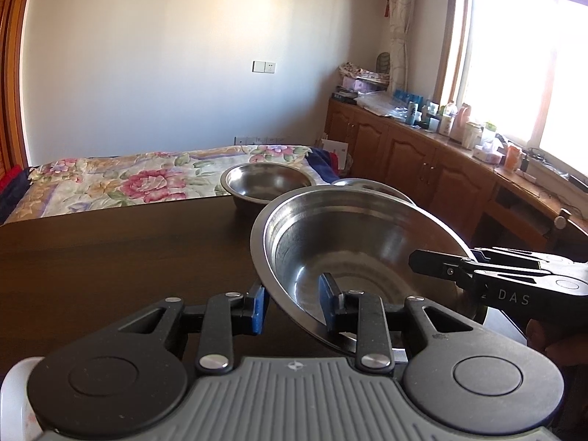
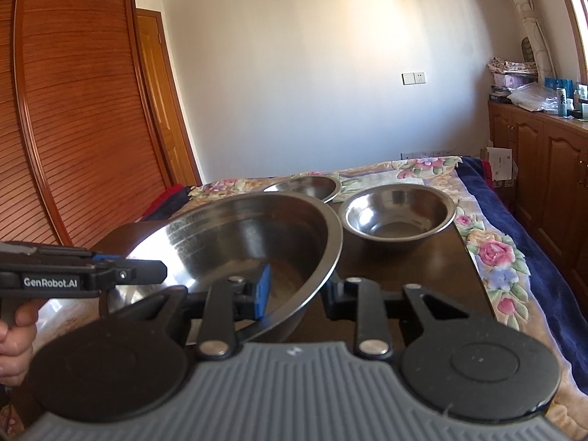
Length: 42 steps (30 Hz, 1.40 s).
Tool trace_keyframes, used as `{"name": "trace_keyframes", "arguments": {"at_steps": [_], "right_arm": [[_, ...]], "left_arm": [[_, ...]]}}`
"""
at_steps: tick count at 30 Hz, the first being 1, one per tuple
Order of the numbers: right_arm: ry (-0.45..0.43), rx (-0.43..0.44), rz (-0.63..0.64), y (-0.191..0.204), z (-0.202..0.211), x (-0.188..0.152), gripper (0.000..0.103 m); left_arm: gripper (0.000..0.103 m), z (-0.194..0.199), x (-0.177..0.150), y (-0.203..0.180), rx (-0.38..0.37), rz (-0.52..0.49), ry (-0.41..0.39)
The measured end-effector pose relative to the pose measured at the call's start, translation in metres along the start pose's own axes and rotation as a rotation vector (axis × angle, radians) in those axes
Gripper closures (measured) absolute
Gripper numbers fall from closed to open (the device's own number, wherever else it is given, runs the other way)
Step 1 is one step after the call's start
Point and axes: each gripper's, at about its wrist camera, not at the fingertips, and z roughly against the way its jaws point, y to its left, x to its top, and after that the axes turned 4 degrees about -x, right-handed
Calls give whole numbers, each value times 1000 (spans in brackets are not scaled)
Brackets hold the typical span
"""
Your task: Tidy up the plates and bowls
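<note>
Between the left gripper's (image 1: 294, 307) two blue-padded fingers runs the near rim of the large steel bowl (image 1: 352, 253): one pad sits outside the wall, the other inside the basin. The fingers straddle the rim with a visible gap on the outer side, so they look not fully clamped; whether they bear on the metal I cannot tell. The right gripper (image 2: 294, 296) straddles the same bowl's opposite rim, its blue pad (image 2: 262, 290) inside the basin and its other finger outside, also with a gap between them. The bowl is tilted, apparently off the dark table (image 1: 110, 257).

Beyond the fingertips, further along the table, stands a smaller steel bowl (image 2: 398, 217), upright and empty, and just behind the large bowl's far rim shows another steel dish (image 2: 305, 187), partly hidden.

The step in hand seems to be carrying the large bowl, two-handed, towards stacking with the others. To do it well, both pairs of fingers should close squarely on the rim before moving, since thin polished steel slips easily from soft pads. Keep the two grippers level with each other so the bowl does not twist or tip further. As the biggest, it likely belongs underneath; set it flat, then nest the smaller ones inside.
</note>
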Motion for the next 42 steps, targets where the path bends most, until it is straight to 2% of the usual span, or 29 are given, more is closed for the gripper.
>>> {"name": "trace_keyframes", "arguments": {"at_steps": [13,25,33,42], "right_arm": [[7,1,-35,11,22,-26,72],[11,7,-52,17,32,-42,72],[10,6,-56,20,34,-51,72],[25,4,-64,20,33,-56,72]], "left_arm": [[71,31,-34,-2,-19,9,-1],[71,45,-56,-6,0,9,3],[71,45,-65,-7,11,15,4],[70,42,-60,-8,13,11,12]]}}
